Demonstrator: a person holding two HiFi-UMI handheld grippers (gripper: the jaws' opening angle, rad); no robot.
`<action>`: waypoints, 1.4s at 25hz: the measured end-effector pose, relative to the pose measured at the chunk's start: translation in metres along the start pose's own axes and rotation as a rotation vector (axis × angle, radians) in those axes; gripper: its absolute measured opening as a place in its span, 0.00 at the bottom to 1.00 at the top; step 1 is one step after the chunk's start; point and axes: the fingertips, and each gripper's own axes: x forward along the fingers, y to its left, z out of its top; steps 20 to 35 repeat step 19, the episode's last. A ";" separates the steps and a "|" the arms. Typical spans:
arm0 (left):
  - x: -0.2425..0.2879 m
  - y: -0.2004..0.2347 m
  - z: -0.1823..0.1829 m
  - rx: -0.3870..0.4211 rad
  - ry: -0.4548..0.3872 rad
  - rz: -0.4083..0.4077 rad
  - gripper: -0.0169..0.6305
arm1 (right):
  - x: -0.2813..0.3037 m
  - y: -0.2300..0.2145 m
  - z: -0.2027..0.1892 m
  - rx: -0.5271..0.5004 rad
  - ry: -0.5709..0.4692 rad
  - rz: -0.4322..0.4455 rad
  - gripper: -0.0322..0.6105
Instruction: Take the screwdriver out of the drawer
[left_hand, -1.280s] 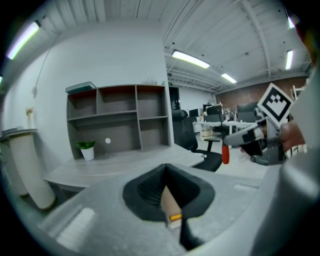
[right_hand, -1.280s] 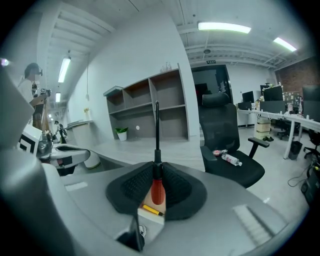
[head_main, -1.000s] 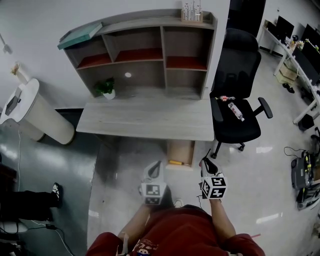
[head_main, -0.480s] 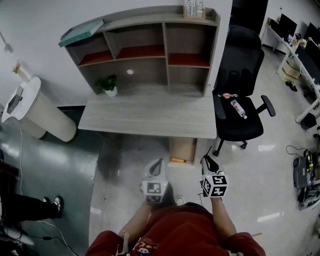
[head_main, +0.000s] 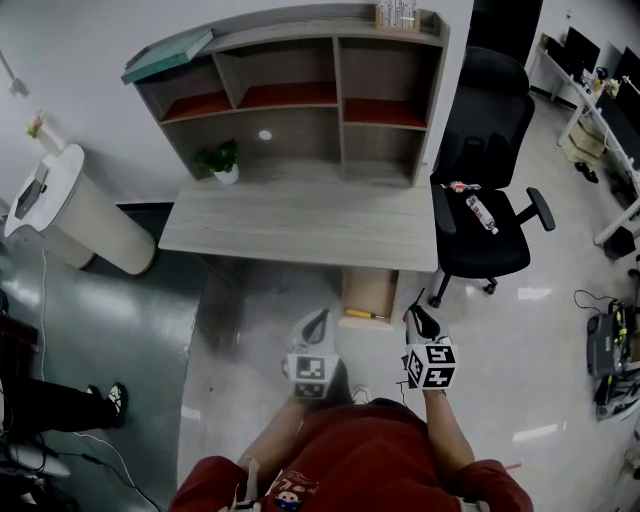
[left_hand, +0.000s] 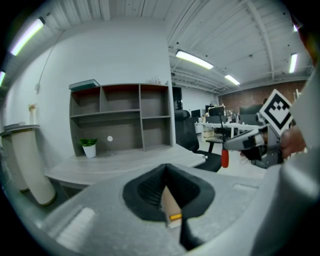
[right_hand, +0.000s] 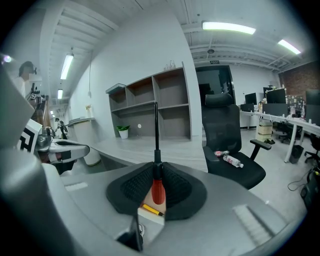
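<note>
My right gripper (head_main: 421, 314) is shut on a red-handled screwdriver (right_hand: 158, 190). Its dark shaft (right_hand: 156, 130) sticks straight up past the pads. From the left gripper view the red handle (left_hand: 225, 158) hangs under the right gripper's jaws. Below both grippers an open wooden drawer (head_main: 367, 292) juts out from under the desk (head_main: 300, 230). A yellow-handled tool (head_main: 362, 314) lies across its front end and shows again as the yellow tool (right_hand: 151, 210) between the pads. My left gripper (head_main: 317, 320) hovers left of the drawer, jaws shut with nothing in them.
A black office chair (head_main: 483, 230) with a bottle on its seat stands right of the desk. A shelf unit (head_main: 290, 100) and a potted plant (head_main: 222, 162) sit on the desk. A white cylinder bin (head_main: 70, 215) is at the left, more desks at the far right.
Both grippers have kept still. The head view has shifted slightly, and a person's shoe at the left edge has stepped nearer.
</note>
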 end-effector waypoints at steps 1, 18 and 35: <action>0.000 0.000 0.001 -0.001 -0.002 0.001 0.02 | 0.000 0.000 0.000 -0.002 -0.001 0.001 0.14; 0.008 -0.002 0.001 -0.016 0.006 -0.013 0.02 | 0.003 -0.003 -0.002 -0.012 0.001 -0.005 0.14; 0.010 -0.003 0.000 -0.022 0.006 -0.017 0.02 | 0.003 -0.004 -0.003 -0.012 0.002 -0.008 0.14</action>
